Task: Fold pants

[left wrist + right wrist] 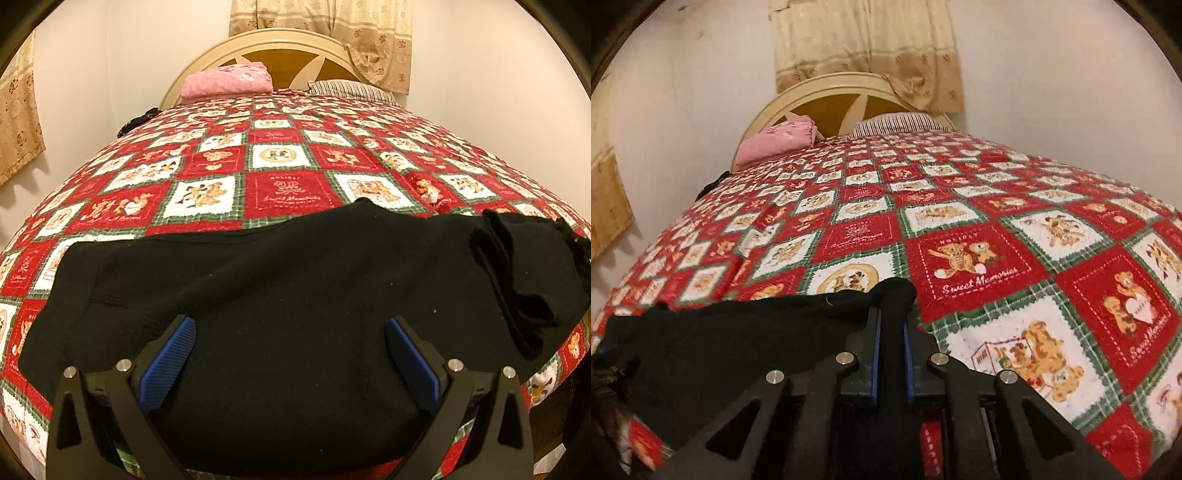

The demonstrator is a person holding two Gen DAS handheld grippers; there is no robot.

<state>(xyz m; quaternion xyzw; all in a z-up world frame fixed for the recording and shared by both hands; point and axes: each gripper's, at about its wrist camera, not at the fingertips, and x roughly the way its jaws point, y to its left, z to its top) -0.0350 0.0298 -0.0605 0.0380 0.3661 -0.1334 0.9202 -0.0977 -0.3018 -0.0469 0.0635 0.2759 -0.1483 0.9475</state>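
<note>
Black pants (280, 295) spread on the bed, one edge pinched in the right gripper (891, 317), the left gripper (290, 328) gaping over the cloth.

The pants look a soft, thick knit: limp, light, likely to sag and drag rather than slide, so they are best taken at an edge or corner where the layers bunch. The right gripper's blue pads (874, 354) are clamped on such a bunched fold, which pokes out just beyond the tips, the rest trailing off to the jaws' left. The left jaws stand wide apart with flat cloth between and beyond them, gripping nothing; a rumpled part lies well to their right. Underneath is a red teddy-bear quilt (979, 258), with grip enough to hold the fabric. Far beyond the jaws sit a pink folded cloth (227, 83), a striped pillow (351, 90), a curved headboard (273, 40) and beige curtains (321, 22).
</note>
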